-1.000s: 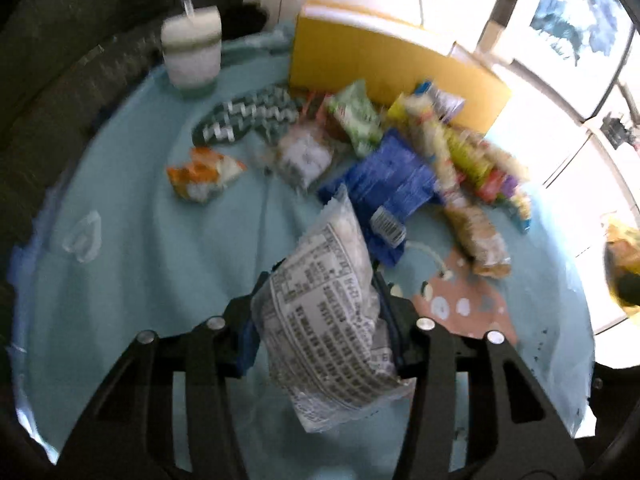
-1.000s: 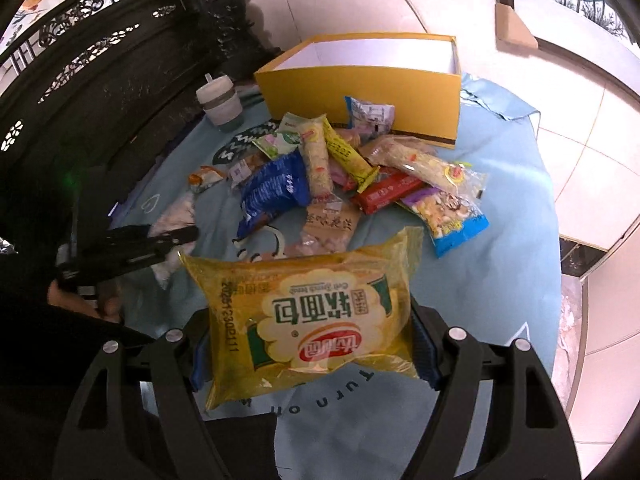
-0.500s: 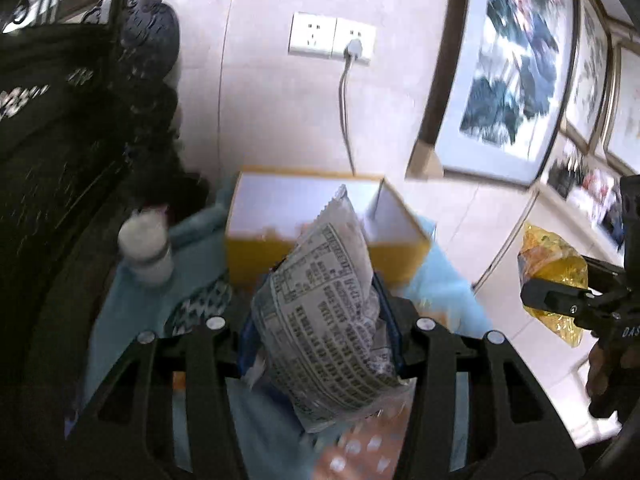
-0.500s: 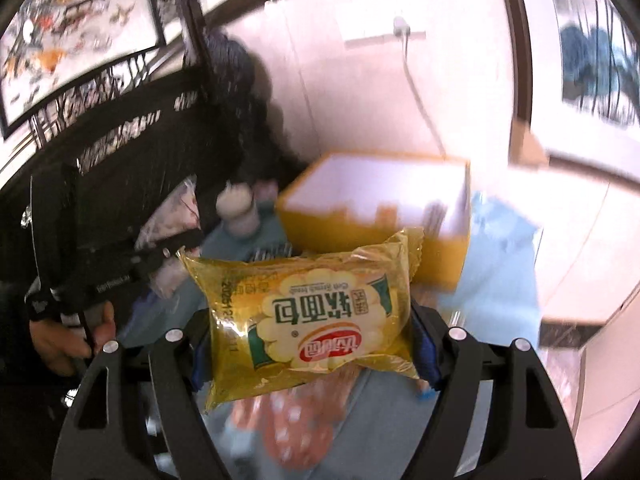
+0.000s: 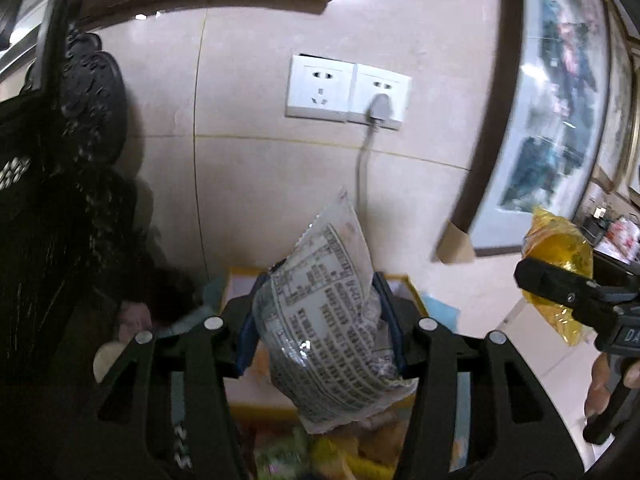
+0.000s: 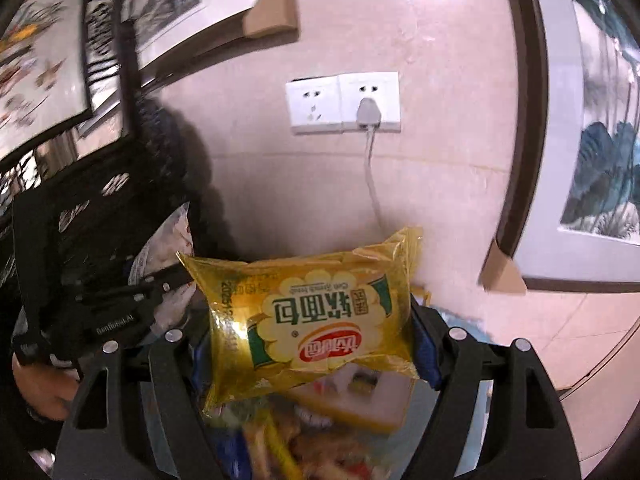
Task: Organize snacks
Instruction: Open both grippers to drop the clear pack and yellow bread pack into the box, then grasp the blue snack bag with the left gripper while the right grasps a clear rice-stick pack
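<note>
1. Left gripper: its jaws, which have just been opening, clasp a clear printed snack bag by its sides; the bag's long axis stands upright, tip tilted right, before the yellow box.
2. Right gripper: jaws wide, clamped on the ends of a yellow bread packet; long axis crosswise, label inverted, above that box.
3. Wall socket: behind the box.

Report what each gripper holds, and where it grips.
Left gripper: clear printed packet, gripped across its middle. Right gripper: yellow bread packet, gripped at its two ends.
</note>
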The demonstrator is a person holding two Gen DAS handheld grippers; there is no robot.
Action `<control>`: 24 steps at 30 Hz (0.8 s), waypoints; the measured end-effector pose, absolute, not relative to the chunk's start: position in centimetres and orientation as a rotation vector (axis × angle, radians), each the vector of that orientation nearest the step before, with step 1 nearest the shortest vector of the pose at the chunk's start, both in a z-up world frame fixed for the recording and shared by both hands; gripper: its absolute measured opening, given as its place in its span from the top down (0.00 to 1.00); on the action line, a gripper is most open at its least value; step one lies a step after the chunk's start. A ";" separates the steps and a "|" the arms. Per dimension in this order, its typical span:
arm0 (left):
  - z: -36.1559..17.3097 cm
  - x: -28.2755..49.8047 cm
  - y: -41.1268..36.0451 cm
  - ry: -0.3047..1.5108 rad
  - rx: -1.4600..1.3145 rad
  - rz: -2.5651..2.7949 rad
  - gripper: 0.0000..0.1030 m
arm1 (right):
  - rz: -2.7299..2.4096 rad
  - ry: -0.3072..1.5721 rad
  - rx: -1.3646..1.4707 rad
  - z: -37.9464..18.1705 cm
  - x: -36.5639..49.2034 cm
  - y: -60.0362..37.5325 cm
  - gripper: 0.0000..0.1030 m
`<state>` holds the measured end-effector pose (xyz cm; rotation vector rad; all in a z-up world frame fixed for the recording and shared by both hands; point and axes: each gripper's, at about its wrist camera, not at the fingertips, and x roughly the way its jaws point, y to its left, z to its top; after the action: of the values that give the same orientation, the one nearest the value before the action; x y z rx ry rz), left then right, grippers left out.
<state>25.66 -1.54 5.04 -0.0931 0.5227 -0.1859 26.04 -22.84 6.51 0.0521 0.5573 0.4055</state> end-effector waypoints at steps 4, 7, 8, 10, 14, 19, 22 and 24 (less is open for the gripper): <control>2.2 30.6 -0.9 0.604 -0.092 -0.093 0.04 | 0.305 0.654 -0.024 3.8 30.2 -21.7 0.09; -0.8 30.4 0.8 0.659 -0.133 -0.057 0.04 | 0.323 0.710 -0.050 -0.2 29.5 -22.2 0.09; -1.7 29.7 1.3 0.661 -0.143 -0.060 0.04 | 0.330 0.728 -0.052 -1.5 28.9 -22.5 0.09; -3.9 27.6 1.8 0.670 -0.135 -0.046 0.04 | 0.341 0.773 -0.060 -3.8 28.0 -22.9 0.09; -8.1 22.3 2.3 0.714 -0.182 -0.081 0.04 | 0.397 0.876 -0.095 -9.4 23.5 -23.5 0.09; -13.6 14.9 0.0 0.779 -0.022 -0.178 0.04 | 0.452 0.915 -0.245 -14.2 17.4 -22.8 0.09; -16.3 11.5 -2.3 0.796 0.159 -0.260 0.04 | 0.474 0.914 -0.334 -15.8 15.3 -22.5 0.09; -17.5 10.3 -3.4 0.788 0.243 -0.310 0.04 | 0.487 0.918 -0.380 -16.7 14.6 -22.3 0.09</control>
<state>10.29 -3.41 -17.50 0.2431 0.7876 -0.3101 14.58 -22.29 -16.68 -0.3804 0.9176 0.4871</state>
